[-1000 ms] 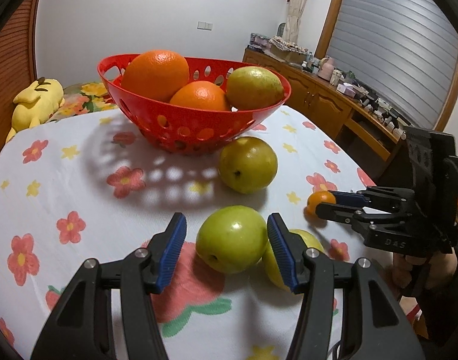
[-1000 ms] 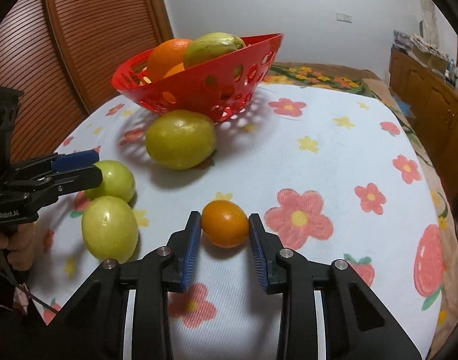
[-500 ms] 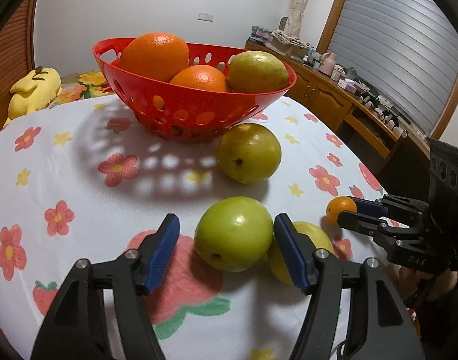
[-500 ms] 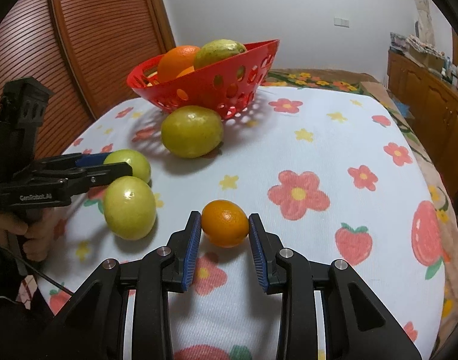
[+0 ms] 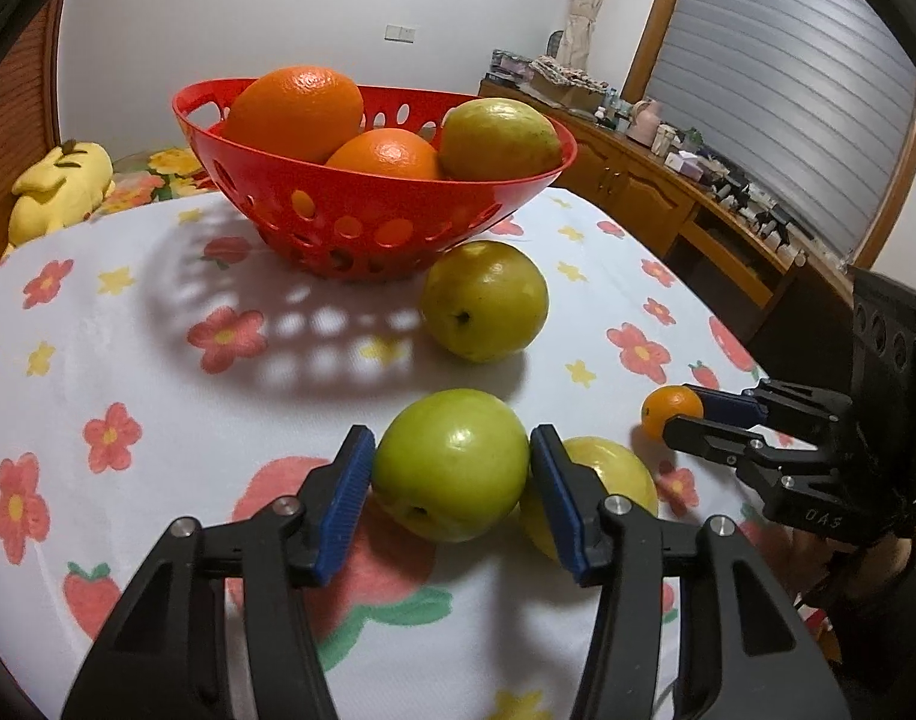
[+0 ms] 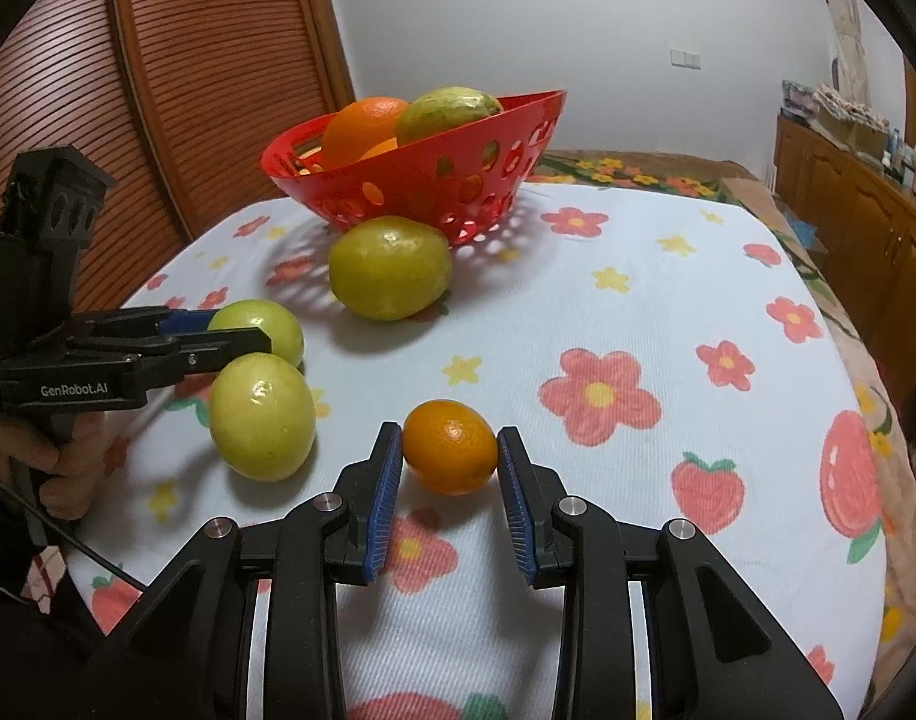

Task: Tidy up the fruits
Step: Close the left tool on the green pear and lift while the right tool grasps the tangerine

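Two grippers bracket fruit: left gripper [image 5: 451, 468] green apple [image 5: 452, 465], right gripper [image 6: 449, 459] small orange [image 6: 450, 446].

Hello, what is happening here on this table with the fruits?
A person holds a gripper in each hand and is sorting fruit into the red basket, which already holds two oranges and a green fruit. The right gripper is shut on a small orange that sits on the flowered tablecloth. The left gripper is closing its jaws around a green apple, with the pads at its sides. Two more green fruits lie loose on the cloth.
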The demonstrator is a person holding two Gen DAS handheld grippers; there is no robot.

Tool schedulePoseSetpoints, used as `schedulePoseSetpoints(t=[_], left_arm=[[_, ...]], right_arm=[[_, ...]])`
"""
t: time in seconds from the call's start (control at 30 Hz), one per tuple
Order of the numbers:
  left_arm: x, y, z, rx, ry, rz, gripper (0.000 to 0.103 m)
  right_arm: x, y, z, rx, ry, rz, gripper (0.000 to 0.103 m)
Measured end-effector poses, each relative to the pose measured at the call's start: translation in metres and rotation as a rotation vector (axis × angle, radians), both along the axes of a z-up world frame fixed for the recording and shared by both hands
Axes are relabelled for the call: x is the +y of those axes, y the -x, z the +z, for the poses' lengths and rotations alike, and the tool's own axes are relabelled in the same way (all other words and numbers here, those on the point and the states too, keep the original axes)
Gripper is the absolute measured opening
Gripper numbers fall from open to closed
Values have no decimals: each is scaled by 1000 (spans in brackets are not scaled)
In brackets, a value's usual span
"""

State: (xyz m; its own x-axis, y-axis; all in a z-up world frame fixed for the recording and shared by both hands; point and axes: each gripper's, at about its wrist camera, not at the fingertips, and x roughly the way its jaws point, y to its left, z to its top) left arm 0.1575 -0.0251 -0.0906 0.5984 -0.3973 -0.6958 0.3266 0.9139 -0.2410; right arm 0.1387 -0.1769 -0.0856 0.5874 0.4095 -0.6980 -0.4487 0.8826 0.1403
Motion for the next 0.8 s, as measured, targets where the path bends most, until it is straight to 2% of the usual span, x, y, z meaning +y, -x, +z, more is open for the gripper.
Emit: schedulePoseSetpoints(t=[0.13, 0.4, 0.6, 0.8], left_arm=[[3, 3, 3, -19, -48, 14, 52], [19, 6, 0, -7, -35, 33, 53], [16, 7, 0, -13, -55, 18, 53], [15, 4, -5, 16, -42, 8, 56]], right_arm=[[2, -1, -1, 4, 2, 3, 31], [1, -2, -2, 12, 1, 3, 31], [3, -2, -3, 17, 2, 4, 31], [3, -2, -4, 20, 3, 6, 31]])
